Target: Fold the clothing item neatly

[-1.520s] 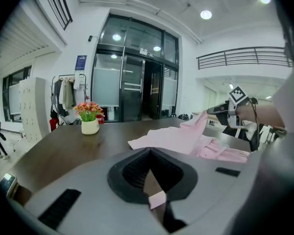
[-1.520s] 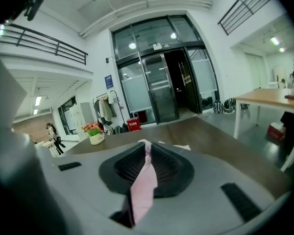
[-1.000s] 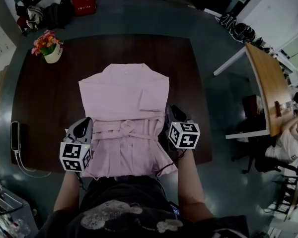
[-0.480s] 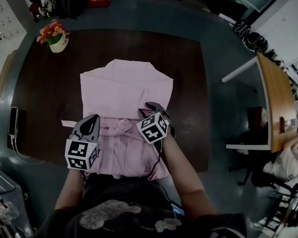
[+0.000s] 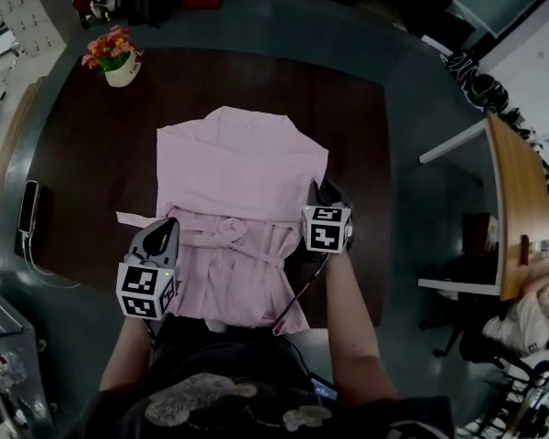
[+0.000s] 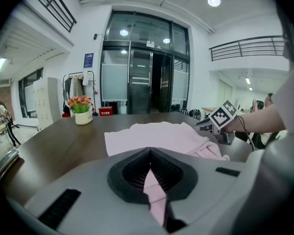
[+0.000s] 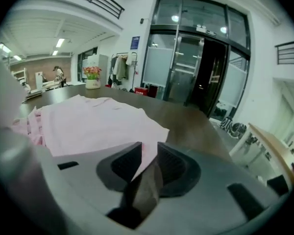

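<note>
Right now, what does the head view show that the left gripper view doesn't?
Only the head view: the person's left forearm and the pink garment's near hem. Only the left gripper view: the left gripper's jaws shut on a strip of that garment, plus glass doors. Both: the garment and the flower pot.

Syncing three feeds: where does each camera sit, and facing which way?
Head view: on the head, steeply down onto garment and table; forearms, left claw, right claw.
Left gripper view: on the left claw, shut on the garment, facing glass doors; right forearm.
Right gripper view: on the right claw, its jaws just closing, garment edge between, facing likewise.
Shared: flower pot.
</note>
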`<action>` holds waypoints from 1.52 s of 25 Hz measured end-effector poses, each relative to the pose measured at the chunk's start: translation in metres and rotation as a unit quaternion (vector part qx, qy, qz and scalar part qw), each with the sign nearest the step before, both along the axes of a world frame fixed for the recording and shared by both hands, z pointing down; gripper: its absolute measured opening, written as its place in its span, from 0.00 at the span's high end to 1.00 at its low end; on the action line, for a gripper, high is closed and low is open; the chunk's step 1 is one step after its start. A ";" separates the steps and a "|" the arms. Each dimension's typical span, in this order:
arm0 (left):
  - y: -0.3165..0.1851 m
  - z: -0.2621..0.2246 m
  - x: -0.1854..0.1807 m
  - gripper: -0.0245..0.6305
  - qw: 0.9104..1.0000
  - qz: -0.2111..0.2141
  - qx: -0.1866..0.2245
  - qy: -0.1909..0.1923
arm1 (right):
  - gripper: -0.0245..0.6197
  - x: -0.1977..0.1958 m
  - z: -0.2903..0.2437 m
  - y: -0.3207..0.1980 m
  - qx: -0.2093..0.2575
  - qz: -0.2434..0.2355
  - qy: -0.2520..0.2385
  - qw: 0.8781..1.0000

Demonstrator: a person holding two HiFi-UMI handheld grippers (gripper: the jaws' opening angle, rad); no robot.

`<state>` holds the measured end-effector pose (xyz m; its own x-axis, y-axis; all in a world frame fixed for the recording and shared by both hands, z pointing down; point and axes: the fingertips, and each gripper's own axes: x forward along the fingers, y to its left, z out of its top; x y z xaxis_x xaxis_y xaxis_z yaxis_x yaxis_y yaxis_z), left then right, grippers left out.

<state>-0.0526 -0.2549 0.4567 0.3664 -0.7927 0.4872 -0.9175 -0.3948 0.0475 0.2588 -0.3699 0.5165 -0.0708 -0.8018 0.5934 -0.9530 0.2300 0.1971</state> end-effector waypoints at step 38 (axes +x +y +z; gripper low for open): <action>0.262 0.193 -0.168 0.74 0.998 0.055 0.032 -0.012 | 0.77 -0.013 0.155 0.441 0.081 0.140 -0.123 0.979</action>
<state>-0.2202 0.0070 0.6494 0.4420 -0.7782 0.4462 -0.8688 -0.4951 -0.0029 0.2457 0.0712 0.6711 0.0416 -0.8927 0.4488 -0.9974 -0.0633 -0.0335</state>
